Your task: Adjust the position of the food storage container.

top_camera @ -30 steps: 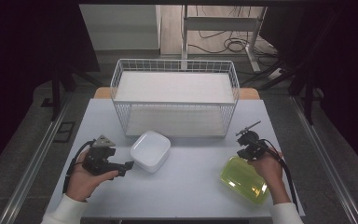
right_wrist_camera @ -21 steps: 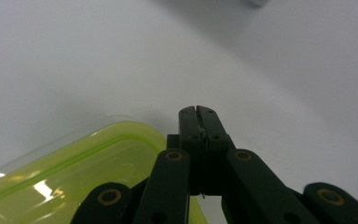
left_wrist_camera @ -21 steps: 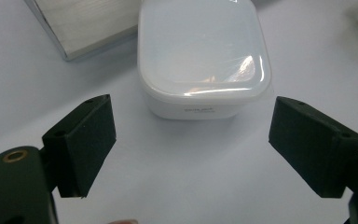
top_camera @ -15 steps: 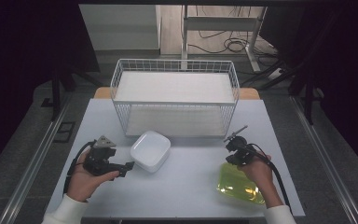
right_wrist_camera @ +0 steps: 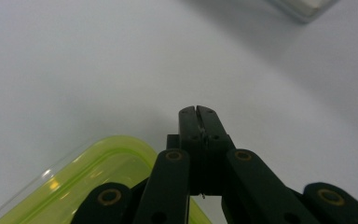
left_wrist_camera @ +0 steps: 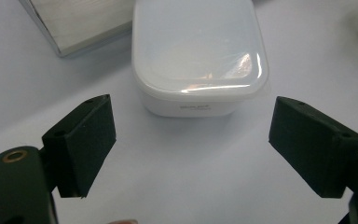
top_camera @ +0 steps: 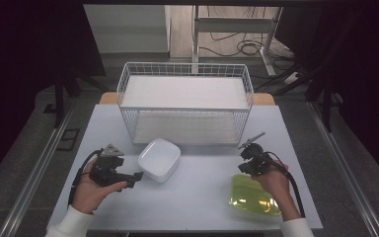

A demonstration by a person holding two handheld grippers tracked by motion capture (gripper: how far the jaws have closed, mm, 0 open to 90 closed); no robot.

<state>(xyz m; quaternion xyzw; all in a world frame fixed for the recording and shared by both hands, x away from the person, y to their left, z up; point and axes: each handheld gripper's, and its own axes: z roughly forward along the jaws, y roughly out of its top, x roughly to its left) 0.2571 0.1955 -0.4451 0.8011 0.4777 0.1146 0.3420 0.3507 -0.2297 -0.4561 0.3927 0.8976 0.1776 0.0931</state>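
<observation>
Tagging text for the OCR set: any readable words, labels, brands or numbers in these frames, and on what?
White container: a small grey imprint low on its front wall, seen in the left gripper view, too blurred to read.
Yellow-green lid: no text visible.
Wire basket: no label visible.
Left tool, right tool: no markings readable.

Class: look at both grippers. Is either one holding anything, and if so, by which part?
Nothing is held. The left gripper is open short of the white container; the right gripper is shut on nothing, above the yellow-green lid.

white tub (left_wrist_camera: 198, 60) upright; yellow-green lid (top_camera: 253, 196) flat
</observation>
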